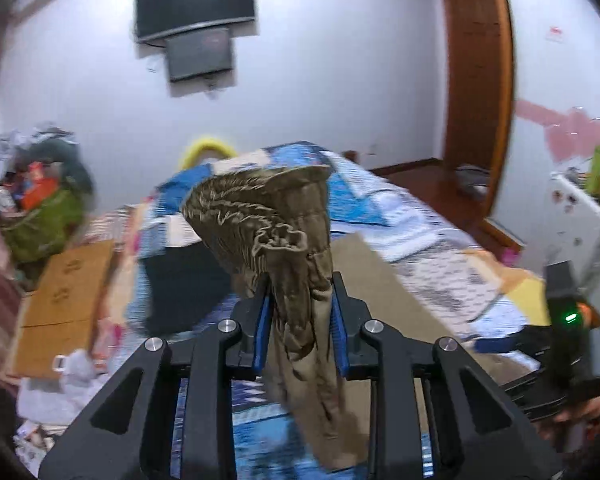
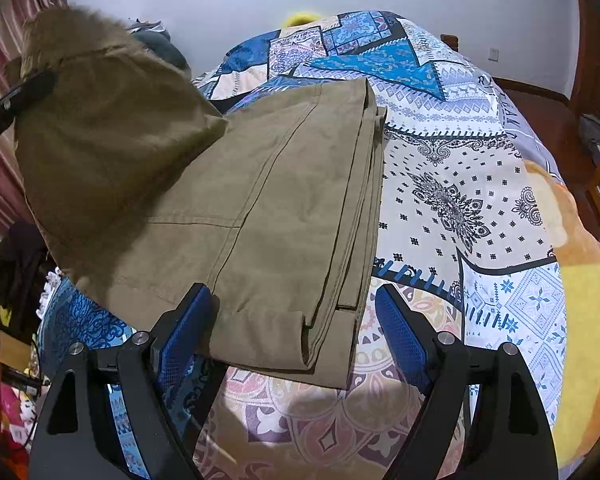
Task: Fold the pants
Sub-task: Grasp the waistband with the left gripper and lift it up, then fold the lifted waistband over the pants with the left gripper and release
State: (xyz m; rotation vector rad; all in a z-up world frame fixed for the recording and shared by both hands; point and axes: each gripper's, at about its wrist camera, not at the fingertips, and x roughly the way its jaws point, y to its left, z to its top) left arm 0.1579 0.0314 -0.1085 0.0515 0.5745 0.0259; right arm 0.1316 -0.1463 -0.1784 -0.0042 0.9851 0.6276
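Observation:
Olive-khaki pants (image 2: 284, 200) lie lengthwise on the patterned bed quilt (image 2: 480, 200), legs stacked, hems toward the near edge. My left gripper (image 1: 300, 300) is shut on the gathered elastic waistband (image 1: 260, 216) and holds it lifted above the bed; the cloth hangs down between its blue pads (image 1: 342, 332). In the right wrist view the lifted waist end (image 2: 112, 120) rises at the left, with the left gripper's finger (image 2: 24, 92) on it. My right gripper (image 2: 296, 320) is open, low over the hem end, one blue pad (image 2: 184, 332) beside the cloth, the other pad (image 2: 404, 340) over the quilt.
A dark garment (image 1: 188, 280) lies on the bed to the left. Cardboard (image 1: 60, 304) and a heap of bags (image 1: 48, 208) fill the floor at left. Two screens (image 1: 196, 20) hang on the far wall. A wooden door frame (image 1: 480, 92) and a white cabinet (image 1: 580, 216) stand at right.

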